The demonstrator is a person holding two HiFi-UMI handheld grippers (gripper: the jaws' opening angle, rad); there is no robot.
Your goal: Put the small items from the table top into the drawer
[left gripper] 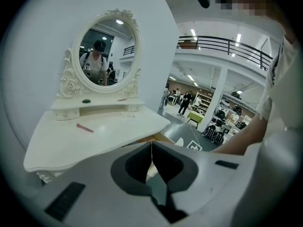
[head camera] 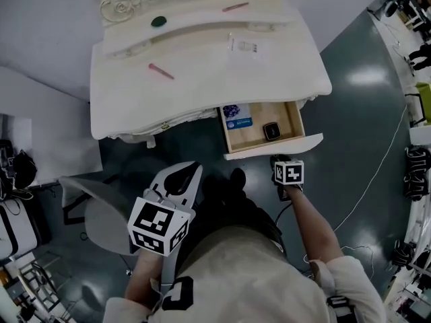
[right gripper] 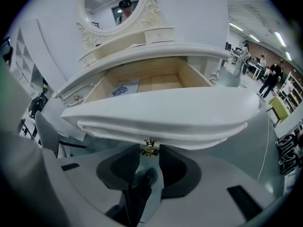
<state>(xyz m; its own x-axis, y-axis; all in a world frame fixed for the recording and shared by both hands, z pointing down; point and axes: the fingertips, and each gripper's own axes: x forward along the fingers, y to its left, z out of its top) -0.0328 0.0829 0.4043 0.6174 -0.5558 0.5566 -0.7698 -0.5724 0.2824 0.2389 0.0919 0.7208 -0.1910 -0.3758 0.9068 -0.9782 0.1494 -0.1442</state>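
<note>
The right gripper (right gripper: 149, 151) points steeply down at the front of an open wooden drawer (right gripper: 158, 82). Its two jaws pinch the small brass knob (right gripper: 150, 146) on the drawer's curved white front panel. Inside the drawer, a blue-printed packet (head camera: 236, 116) lies at the left and a small dark square item (head camera: 271, 131) lies toward the near right. The left gripper (left gripper: 152, 148) is held to the left, close to the person and clear of the table, with its jaws pressed together and nothing between them. The drawer sticks out from the right part of the near edge of a white dressing table (head camera: 135, 110). On the table top, a pink stick (head camera: 161, 71) lies at the left and a small clear packet (head camera: 243, 45) lies at the right. On the raised shelf farther back are a dark green round item (head camera: 158, 21) and a second pink stick (head camera: 235, 7). Above them is an oval mirror (left gripper: 106, 51) in an ornate white frame.
</note>
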